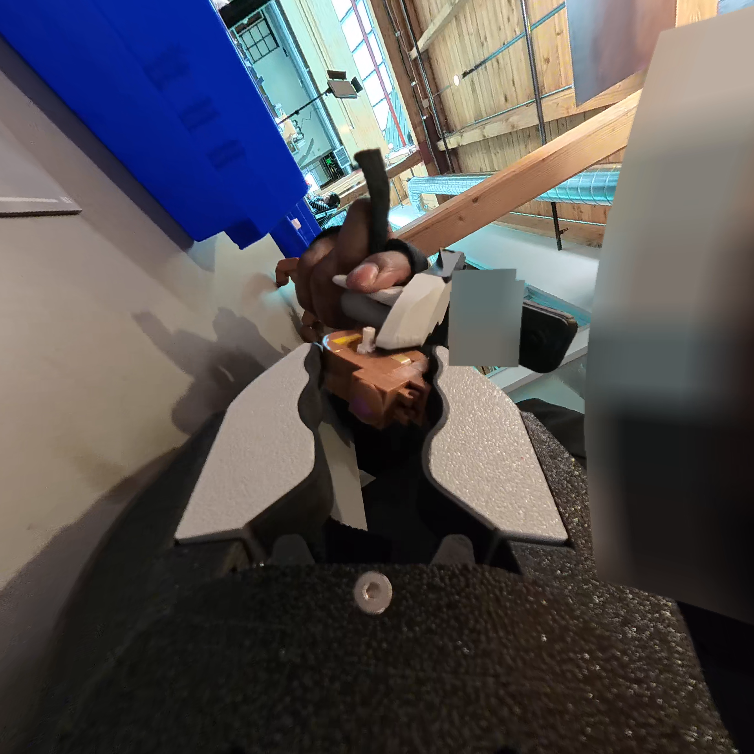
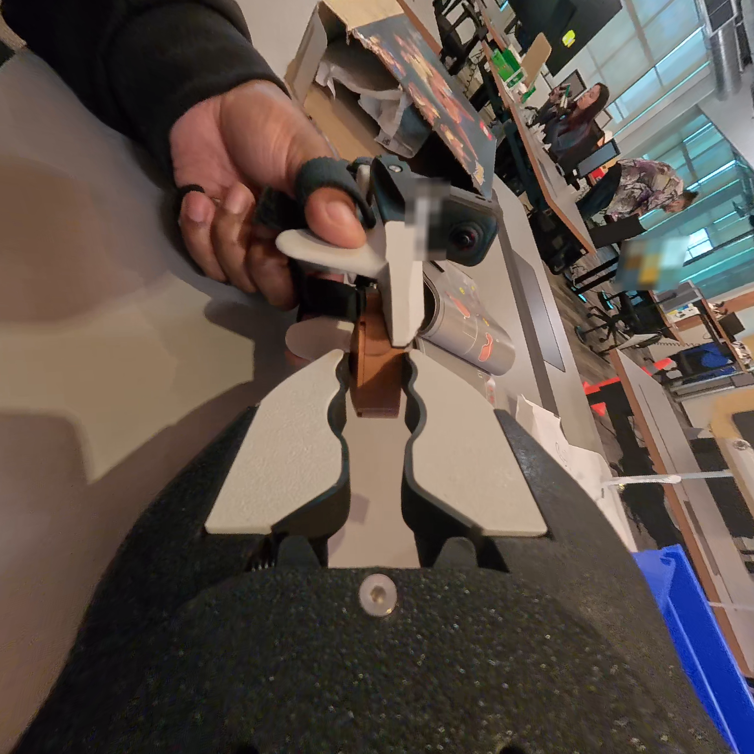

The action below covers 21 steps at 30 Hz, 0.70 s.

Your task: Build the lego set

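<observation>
The brown lego model [image 1: 367,383] is held off the table, both grippers' fingers pressing its sides. Its top carries yellow tiles and 1 small white peg standing upright. From the right wrist view the model [image 2: 375,375] shows as a narrow brown block, end-on.

Left gripper [image 1: 373,367], grey fingers closed on a brown lego assembly [image 1: 375,379] held between the tips; yellow patches and a small white peg [image 1: 366,340] on the assembly's upper face; right gripper [image 1: 408,314] opposite, its pale finger tip just beside the peg, gripped by a hand [image 1: 347,277] with the thumb on a white lever; black cable [image 1: 373,196] rising above the hand; blue bin [image 1: 163,114] upper left on the grey table [image 1: 81,326]; small brown pieces beside the hand.
</observation>
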Tool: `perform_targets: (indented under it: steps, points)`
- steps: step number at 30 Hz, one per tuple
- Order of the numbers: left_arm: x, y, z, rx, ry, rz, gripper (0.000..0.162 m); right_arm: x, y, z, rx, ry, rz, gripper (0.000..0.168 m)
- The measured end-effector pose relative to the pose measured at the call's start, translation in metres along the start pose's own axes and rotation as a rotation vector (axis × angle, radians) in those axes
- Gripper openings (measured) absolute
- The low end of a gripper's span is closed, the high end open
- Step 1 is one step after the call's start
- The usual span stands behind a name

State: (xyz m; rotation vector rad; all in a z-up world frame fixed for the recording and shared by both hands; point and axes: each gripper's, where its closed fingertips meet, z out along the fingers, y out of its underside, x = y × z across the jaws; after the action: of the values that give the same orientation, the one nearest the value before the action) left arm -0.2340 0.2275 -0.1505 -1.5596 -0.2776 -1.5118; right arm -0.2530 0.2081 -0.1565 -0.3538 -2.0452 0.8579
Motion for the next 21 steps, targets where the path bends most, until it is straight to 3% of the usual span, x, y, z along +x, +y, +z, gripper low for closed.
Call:
perform_targets:
  steps: [10,14,16,18,21]
  points:
    - [0.000,0.006,0.003,-0.035,0.000,-0.004,0.049,-0.005,0.001,-0.002,0.018,-0.076,0.028,0.023]
    - [-0.001,0.001,0.000,-0.005,0.009,-0.028,0.049,-0.001,0.001,0.002,0.020,-0.034,0.050,0.024]
    - [-0.001,-0.003,-0.001,0.020,0.028,-0.055,0.049,0.002,-0.001,0.004,0.020,-0.006,0.053,0.037]
    - [-0.003,-0.004,-0.002,0.031,0.014,-0.053,0.049,0.004,-0.004,0.006,0.024,0.011,0.056,0.040]
    - [-0.005,-0.004,-0.001,0.036,-0.015,-0.034,0.049,0.007,-0.004,0.010,0.002,0.041,0.055,0.034]
